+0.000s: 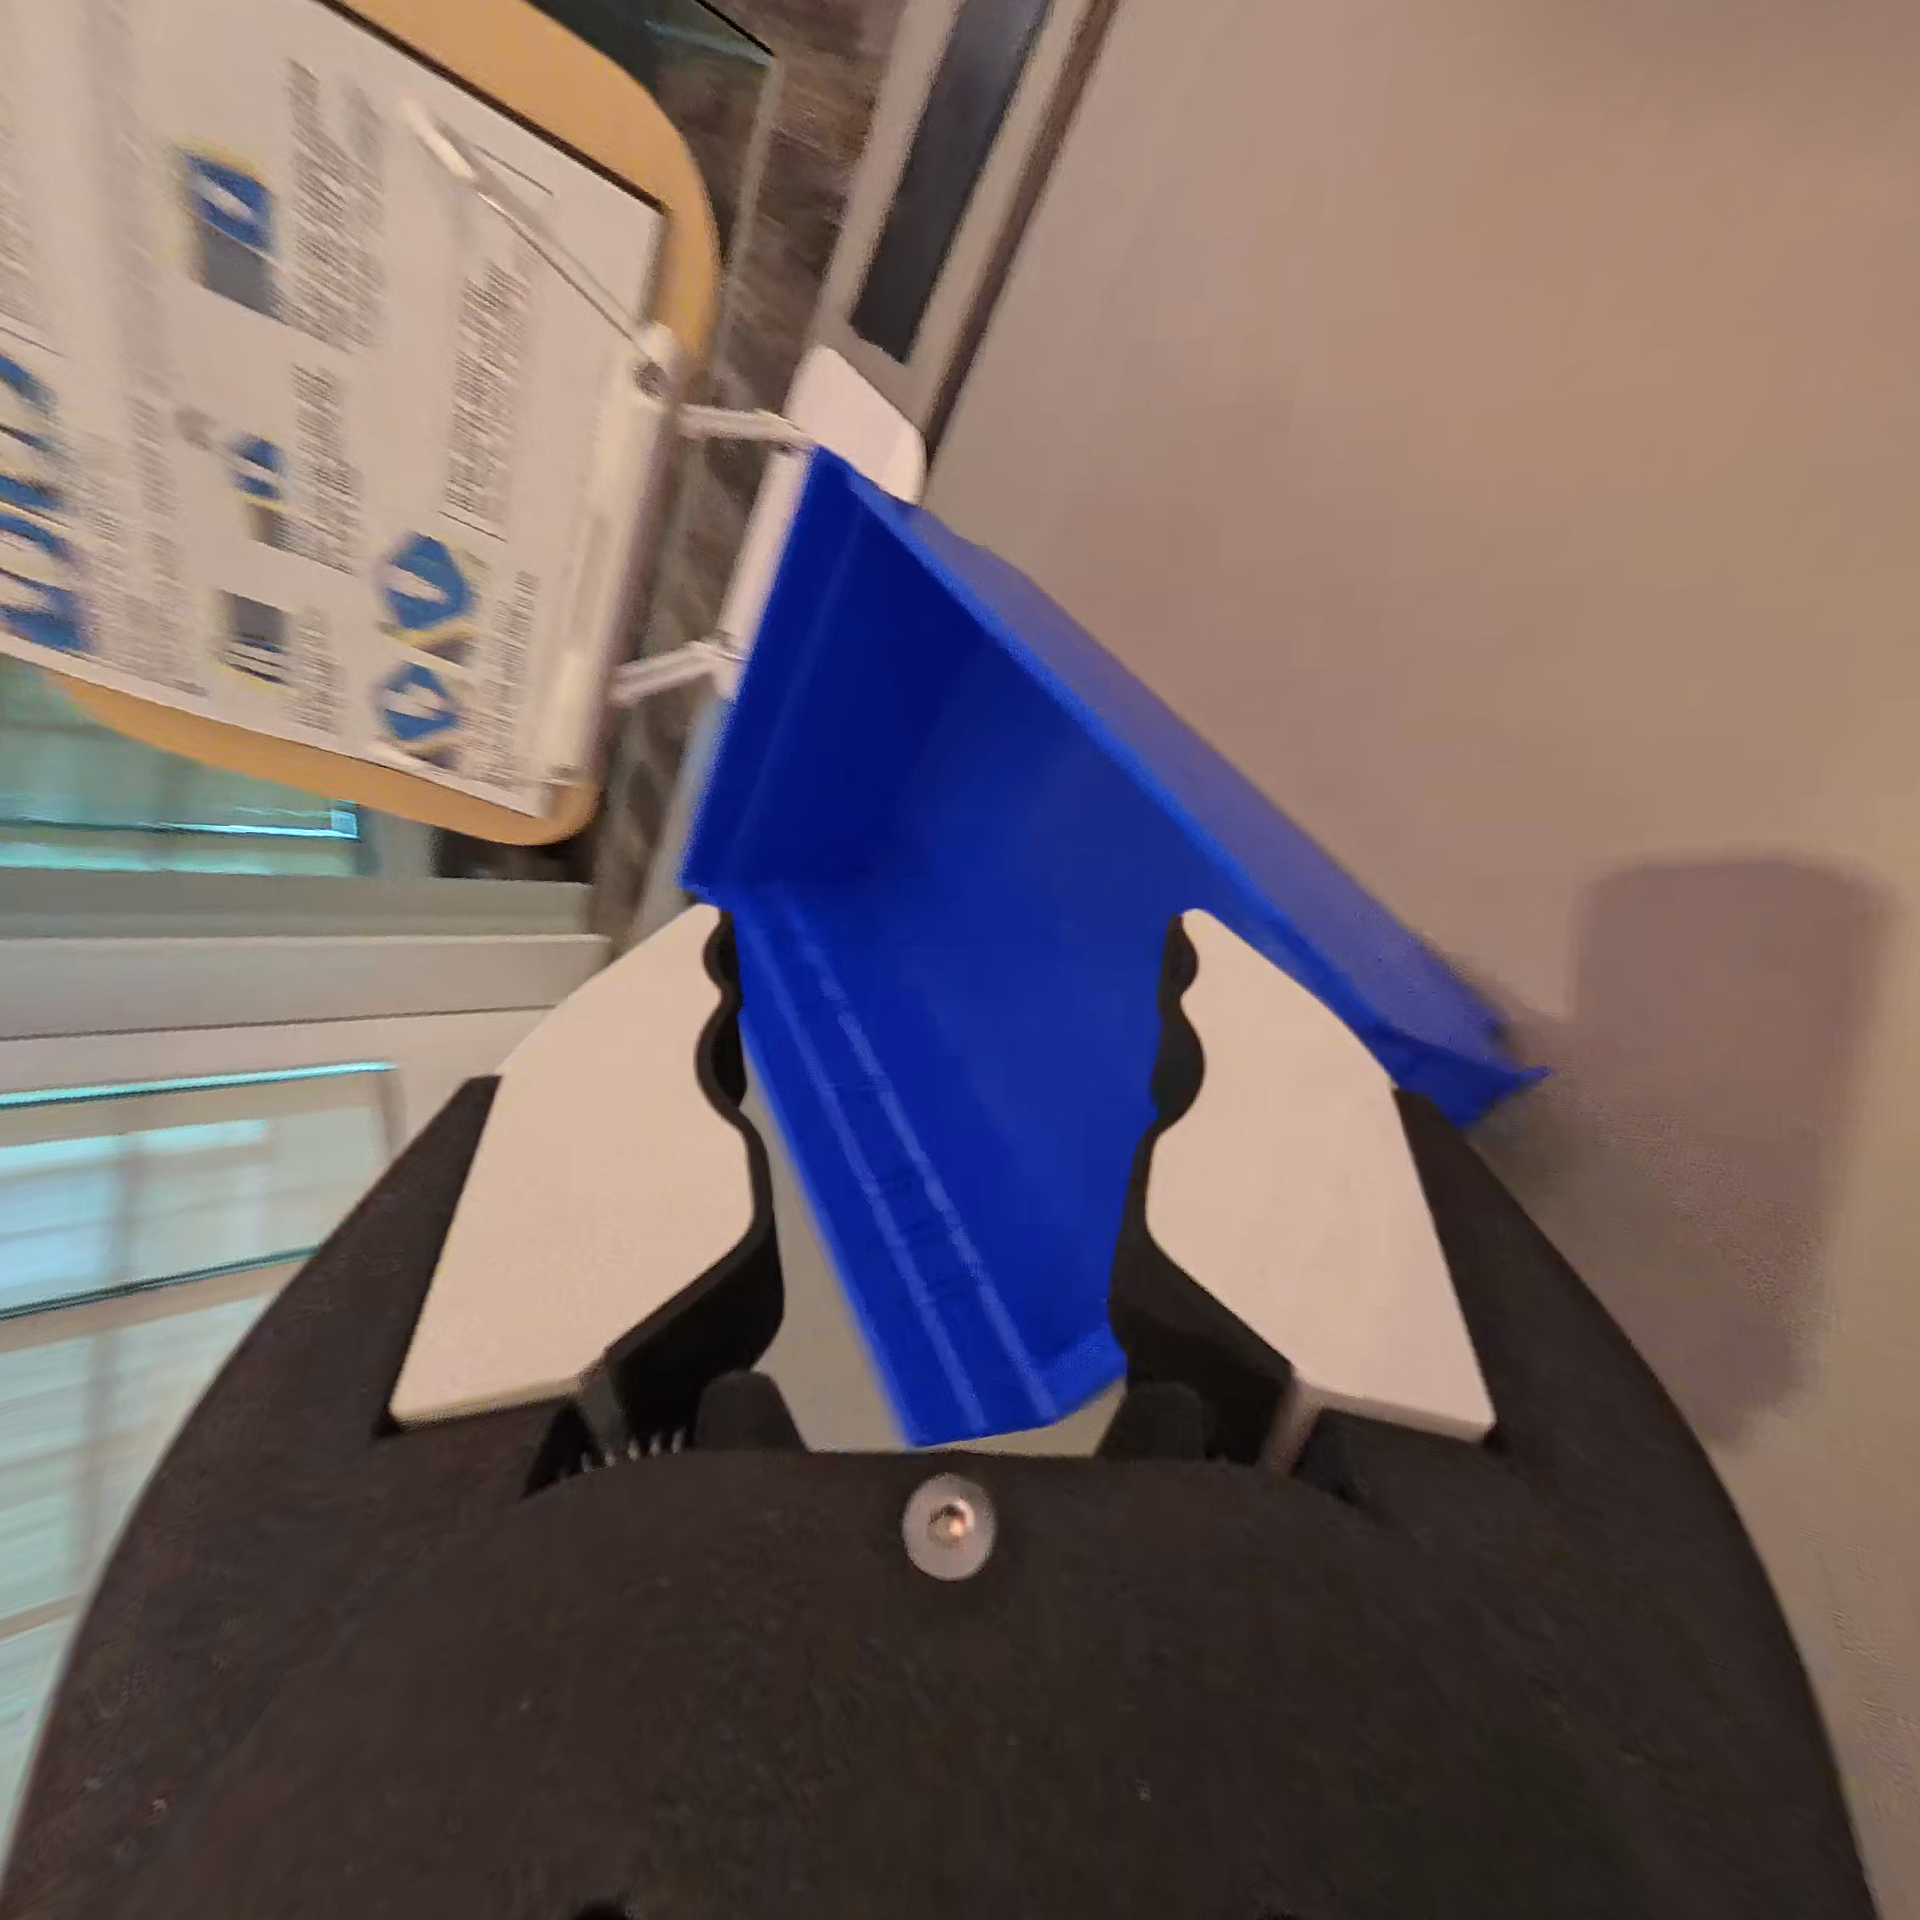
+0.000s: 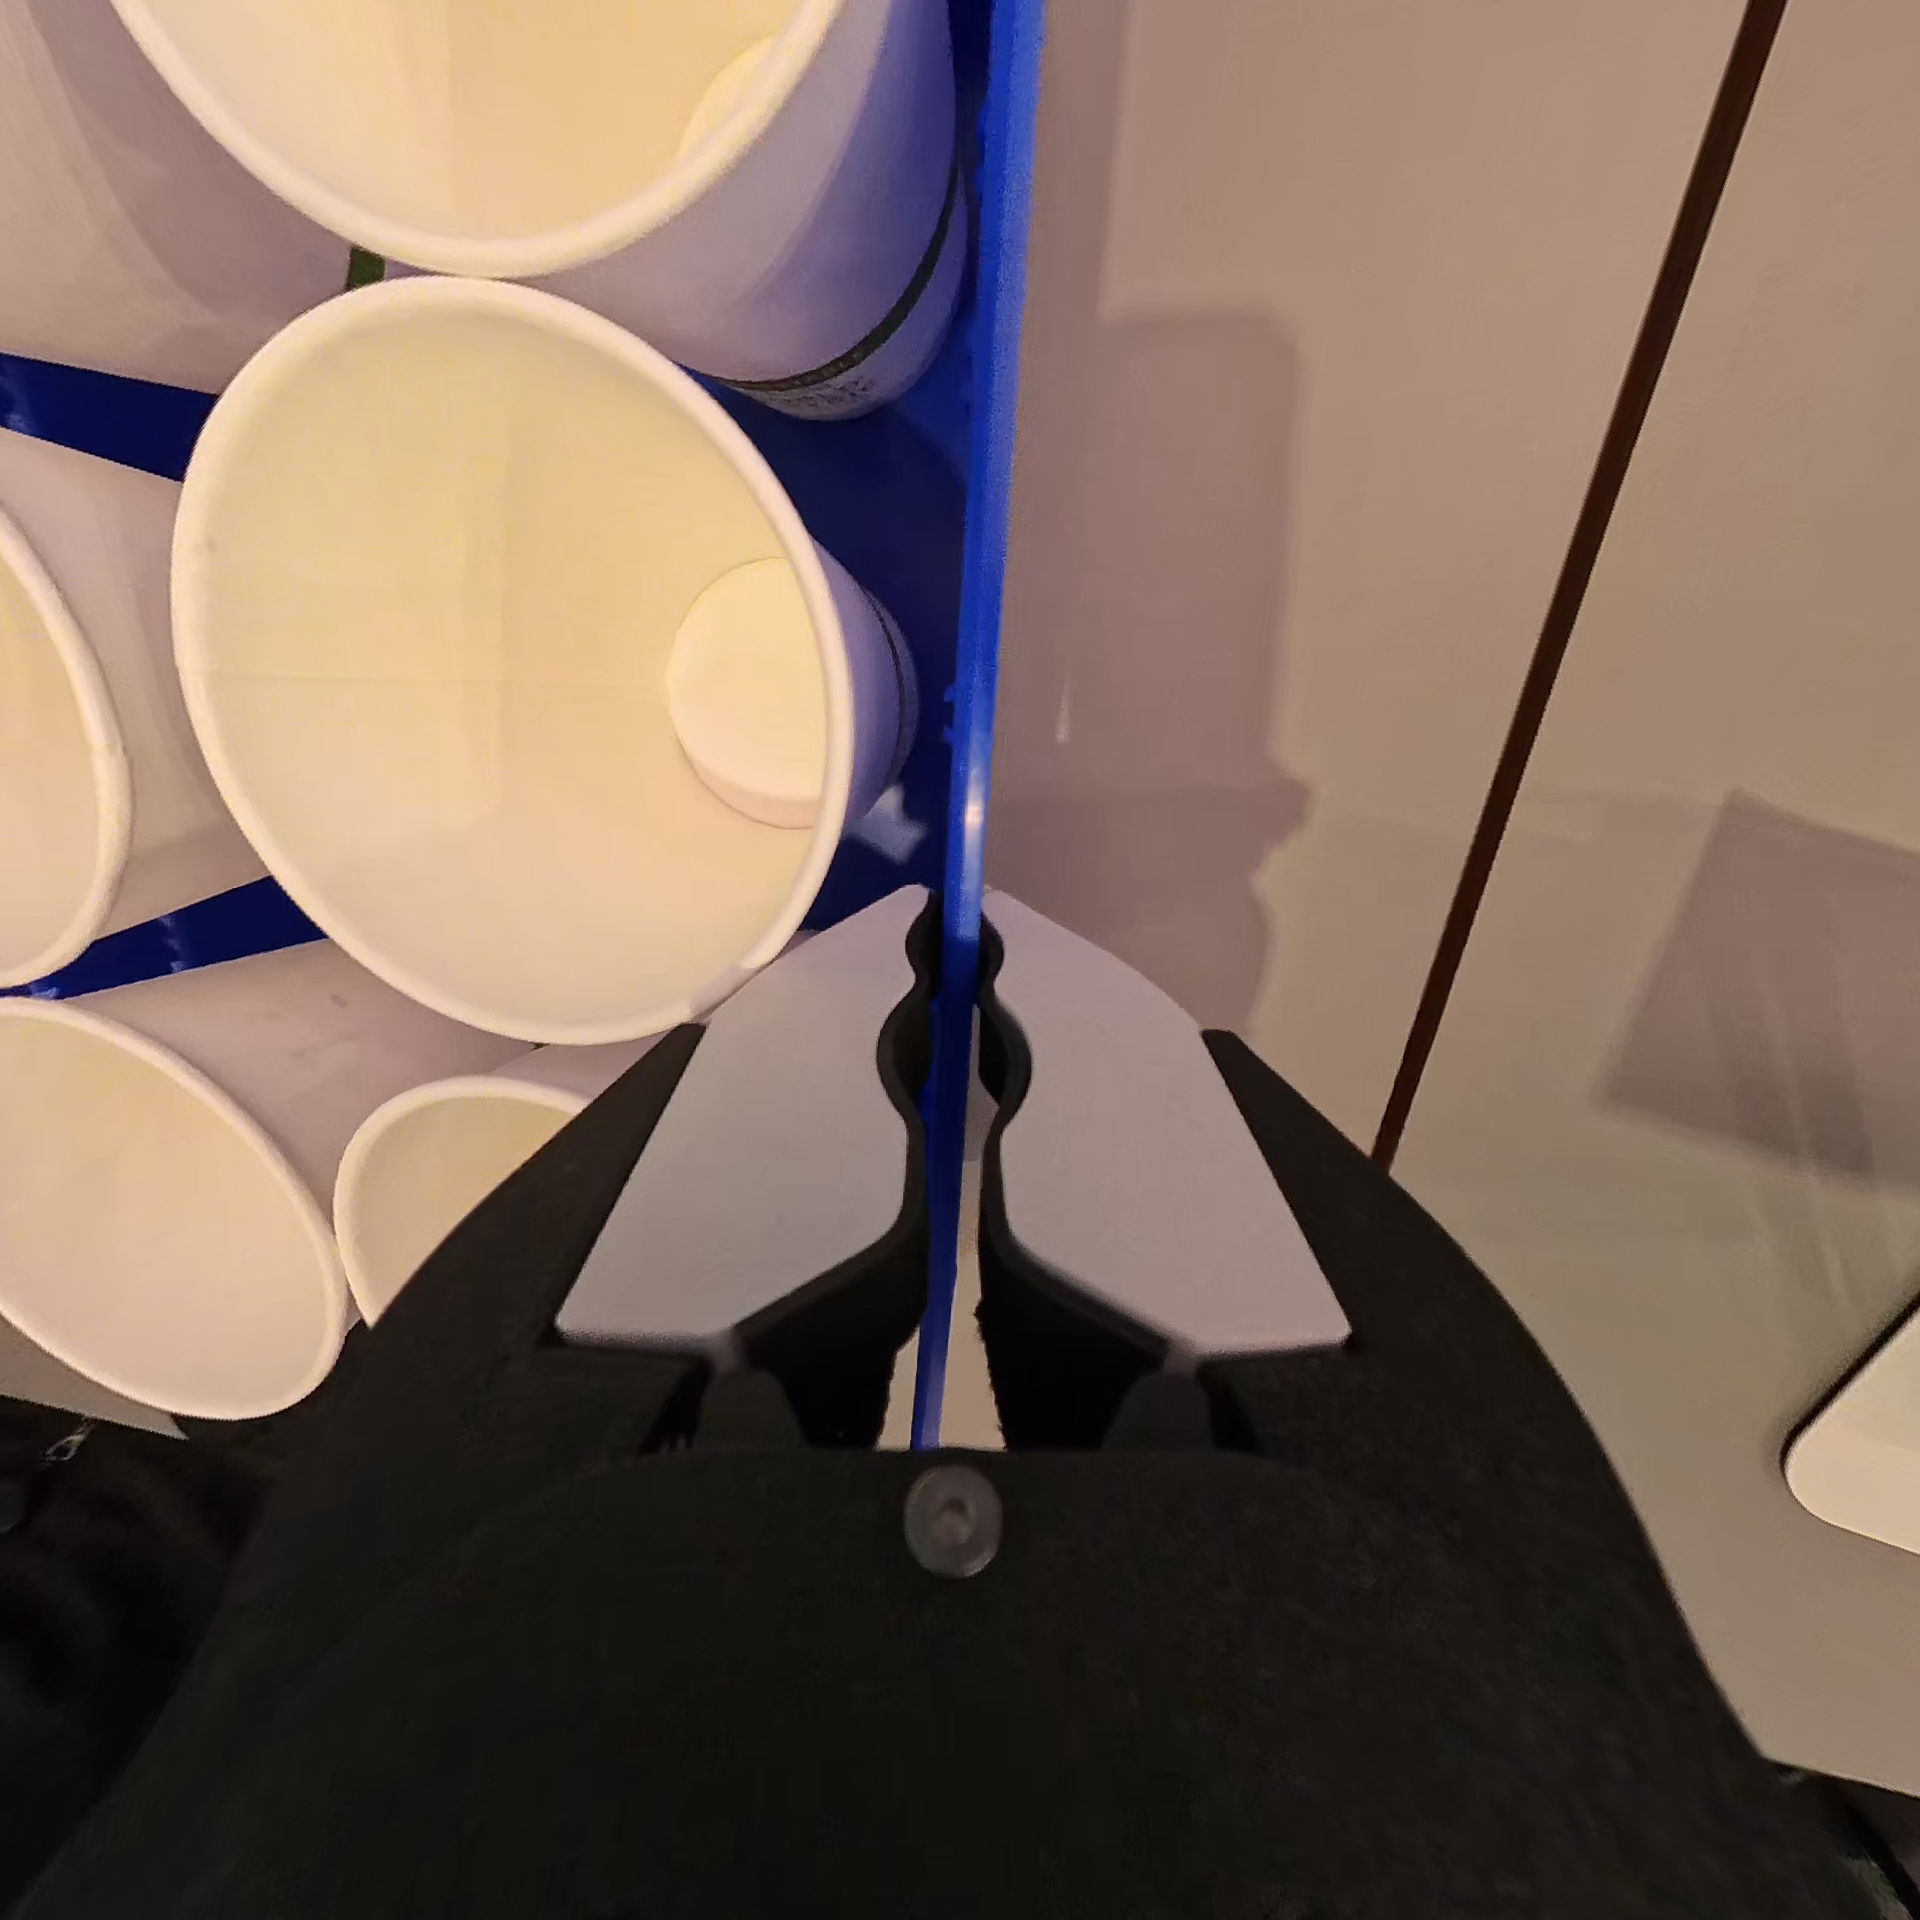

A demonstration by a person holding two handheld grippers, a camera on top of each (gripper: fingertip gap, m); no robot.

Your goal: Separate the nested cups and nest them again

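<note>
While smooth white paper cups [image 2: 509, 665] crowd it, fingers [image 2: 1122, 1122] pinch the thin blue tray wall [image 2: 977, 582].

Your right claw [image 2: 958, 940] straddles the tray's wall [image 2: 977, 623], running toward 12 o'clock. Cups [image 2: 499, 665] lie inside the tray, from 9 to 11 o'clock. Your left claw [image 1: 951, 971] has a tray [image 1: 935, 831] between its fingers.

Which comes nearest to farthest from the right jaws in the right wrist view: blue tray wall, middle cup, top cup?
1. Blue tray wall, clamped between the right gripper jaws.
2. Middle cup, just left.
3. Top cup, beyond it, upper left.
</note>
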